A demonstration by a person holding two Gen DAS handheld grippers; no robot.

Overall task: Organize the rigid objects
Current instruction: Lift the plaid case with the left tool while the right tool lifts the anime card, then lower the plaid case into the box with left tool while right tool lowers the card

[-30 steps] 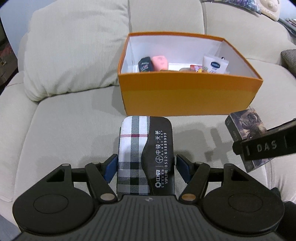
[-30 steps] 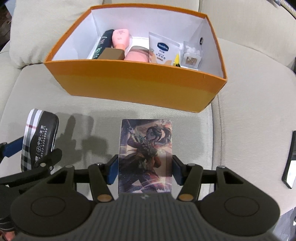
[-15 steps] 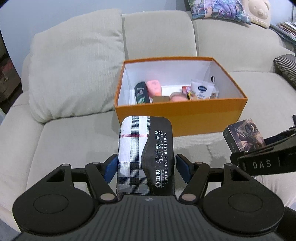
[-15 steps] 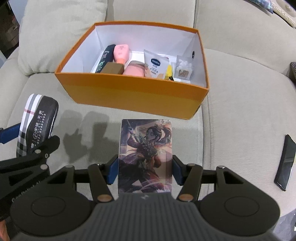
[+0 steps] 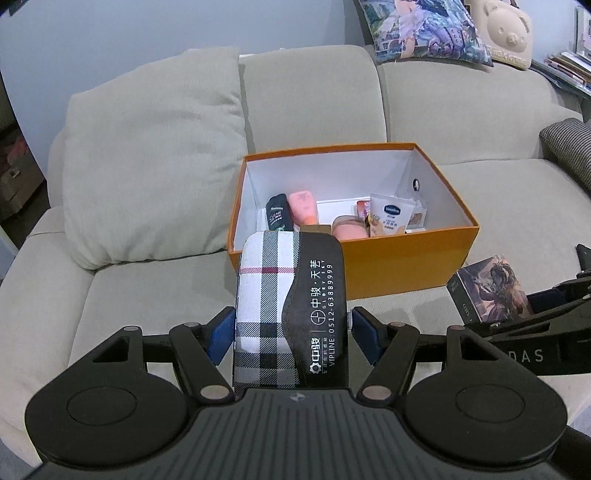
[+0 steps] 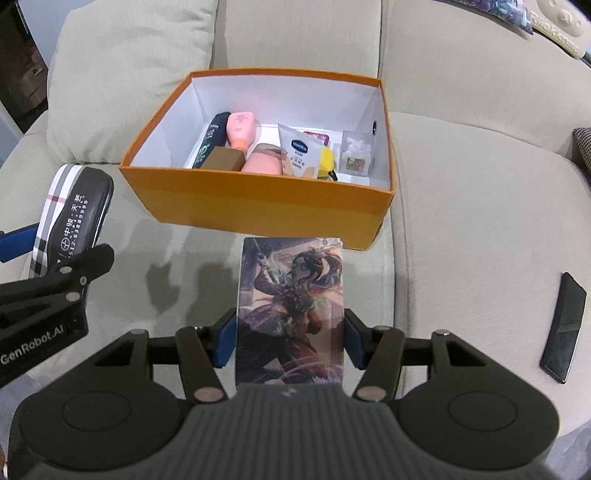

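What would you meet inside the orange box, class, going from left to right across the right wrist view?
Dark bottle → pink bottle → white Vaseline tube → yellow item → small clear packet, all inside the orange box.

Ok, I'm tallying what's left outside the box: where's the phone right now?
In the right wrist view the phone lies flat on the sofa cushion at the far right, apart from the orange box and right of the card box.

Home living rm: beige sofa [image 5: 461, 99], loose cushion [image 5: 147, 162], bear plush [image 5: 506, 33].
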